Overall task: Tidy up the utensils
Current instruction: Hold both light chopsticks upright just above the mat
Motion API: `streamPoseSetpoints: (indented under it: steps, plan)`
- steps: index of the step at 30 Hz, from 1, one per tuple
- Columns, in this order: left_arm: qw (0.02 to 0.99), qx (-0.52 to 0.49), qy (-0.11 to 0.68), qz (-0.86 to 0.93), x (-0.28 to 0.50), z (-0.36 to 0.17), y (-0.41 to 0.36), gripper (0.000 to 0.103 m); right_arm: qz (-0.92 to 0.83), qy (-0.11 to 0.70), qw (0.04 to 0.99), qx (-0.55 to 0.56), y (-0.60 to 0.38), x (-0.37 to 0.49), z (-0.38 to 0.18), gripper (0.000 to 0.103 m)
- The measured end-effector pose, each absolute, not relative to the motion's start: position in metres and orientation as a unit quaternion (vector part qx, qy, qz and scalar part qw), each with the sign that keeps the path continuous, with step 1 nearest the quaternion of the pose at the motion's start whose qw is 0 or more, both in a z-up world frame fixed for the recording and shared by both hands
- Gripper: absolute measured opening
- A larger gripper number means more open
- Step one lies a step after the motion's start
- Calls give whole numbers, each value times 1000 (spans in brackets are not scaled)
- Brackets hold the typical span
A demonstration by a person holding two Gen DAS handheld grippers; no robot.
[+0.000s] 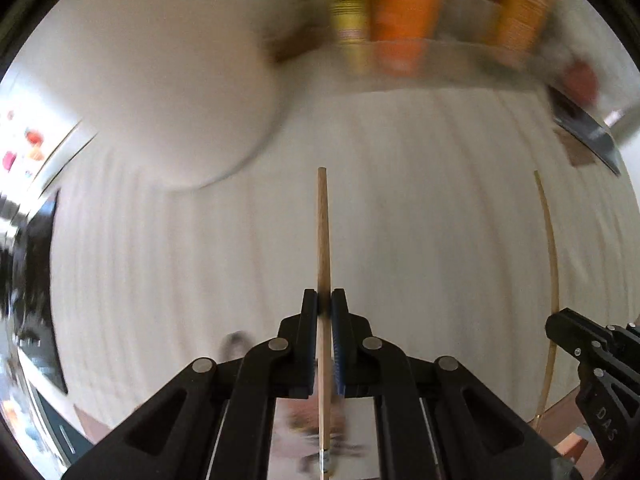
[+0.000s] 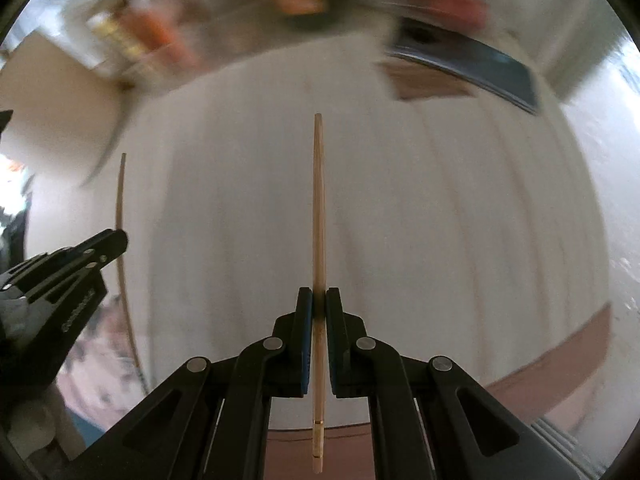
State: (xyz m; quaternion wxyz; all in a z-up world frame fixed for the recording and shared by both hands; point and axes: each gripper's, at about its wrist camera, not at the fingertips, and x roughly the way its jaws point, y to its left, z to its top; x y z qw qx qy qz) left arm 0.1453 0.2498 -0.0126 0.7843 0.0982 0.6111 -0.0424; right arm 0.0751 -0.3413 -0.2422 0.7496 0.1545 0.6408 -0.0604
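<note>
The left tool [image 1: 324, 300] is clamped on a slender, darker wooden chopstick [image 1: 323, 240]; the right tool [image 2: 319, 300] pinches a paler bamboo chopstick [image 2: 318, 220]. Both sticks point forward above the white-clothed desk [image 1: 420, 220].

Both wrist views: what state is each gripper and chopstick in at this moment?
Left gripper: shut on a chopstick.
Left chopstick: clamped between the pads, pointing forward above the white cloth, off the surface.
Right gripper: shut on a chopstick.
Right chopstick: clamped the same way, roughly parallel to the left one.
Background items: too blurred to tell.
</note>
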Motion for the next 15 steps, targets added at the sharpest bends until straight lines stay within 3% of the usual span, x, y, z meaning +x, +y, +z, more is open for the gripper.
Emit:
streamPoseSetpoints:
  steps: [9, 15]
  plan:
    - [769, 34, 637, 46, 135, -29, 352, 4, 45, 662, 742, 100, -227, 113, -250, 7]
    - [760, 11, 649, 30, 169, -47, 368, 5, 36, 678, 731, 62, -191, 124, -266, 7]
